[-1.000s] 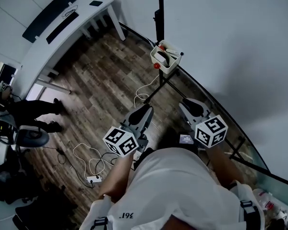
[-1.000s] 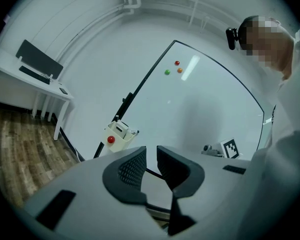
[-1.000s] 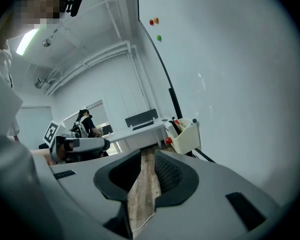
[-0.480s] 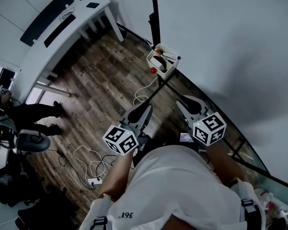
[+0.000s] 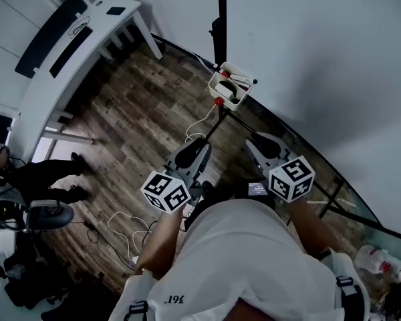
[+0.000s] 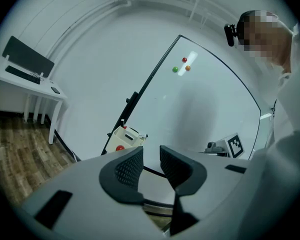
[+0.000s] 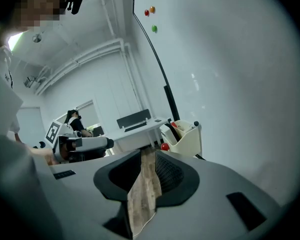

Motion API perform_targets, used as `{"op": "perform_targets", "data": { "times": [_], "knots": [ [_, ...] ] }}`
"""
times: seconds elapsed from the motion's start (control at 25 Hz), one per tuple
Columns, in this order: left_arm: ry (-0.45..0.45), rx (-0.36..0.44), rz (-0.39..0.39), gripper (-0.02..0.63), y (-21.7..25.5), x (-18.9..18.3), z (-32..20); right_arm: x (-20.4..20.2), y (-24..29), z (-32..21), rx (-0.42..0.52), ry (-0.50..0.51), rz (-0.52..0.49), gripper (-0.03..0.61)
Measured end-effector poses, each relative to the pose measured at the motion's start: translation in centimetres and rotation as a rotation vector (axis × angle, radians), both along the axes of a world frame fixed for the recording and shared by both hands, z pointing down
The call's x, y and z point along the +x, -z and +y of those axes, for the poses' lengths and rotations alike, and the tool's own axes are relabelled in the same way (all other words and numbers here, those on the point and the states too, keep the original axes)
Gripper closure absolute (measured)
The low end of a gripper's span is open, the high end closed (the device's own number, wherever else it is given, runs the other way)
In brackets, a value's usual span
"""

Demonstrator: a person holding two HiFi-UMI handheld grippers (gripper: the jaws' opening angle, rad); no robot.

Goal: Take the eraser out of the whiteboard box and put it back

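Head view: whiteboard box [image 5: 239,96] is seen at upper centre, eraser [image 5: 228,85] probably inside. Left tool [image 5: 199,150], jaws just opened wider, and right tool [image 5: 262,144] are held slightly apart, empty.

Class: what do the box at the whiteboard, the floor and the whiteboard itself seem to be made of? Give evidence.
Box: probably plastic, cream and matte; smooth moulded walls, rounded edges.
Floor: wood or wood-look laminate; brown grained planks with seams.
Whiteboard: smooth, glossy white panel showing soft reflections; core material unclear.
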State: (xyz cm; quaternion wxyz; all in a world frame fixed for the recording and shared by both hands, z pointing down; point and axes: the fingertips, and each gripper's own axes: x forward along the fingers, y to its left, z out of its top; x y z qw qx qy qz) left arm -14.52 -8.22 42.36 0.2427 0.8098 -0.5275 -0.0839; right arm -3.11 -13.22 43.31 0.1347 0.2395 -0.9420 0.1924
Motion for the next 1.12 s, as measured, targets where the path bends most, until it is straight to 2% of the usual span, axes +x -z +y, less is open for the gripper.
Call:
{"op": "perform_targets", "data": {
  "times": [0.36, 0.88, 1.12],
  "knots": [
    [-0.060, -0.013, -0.013, 0.499, -0.5, -1.3, -1.2, -1.0, 0.3, -0.5, 0.006, -0.074, -0.010, 0.488],
    [-0.161, -0.024, -0.021, 0.479, -1.6, 1.3, -2.6, 1.3, 0.2, 0.1, 0.014, -0.154, 0.004, 0.488],
    [-0.173, -0.029, -0.029, 0.476, -1.7, 1.8, -3.1, 2.1, 0.1, -0.1, 0.011, -0.173, 0.006, 0.488]
  ]
}}
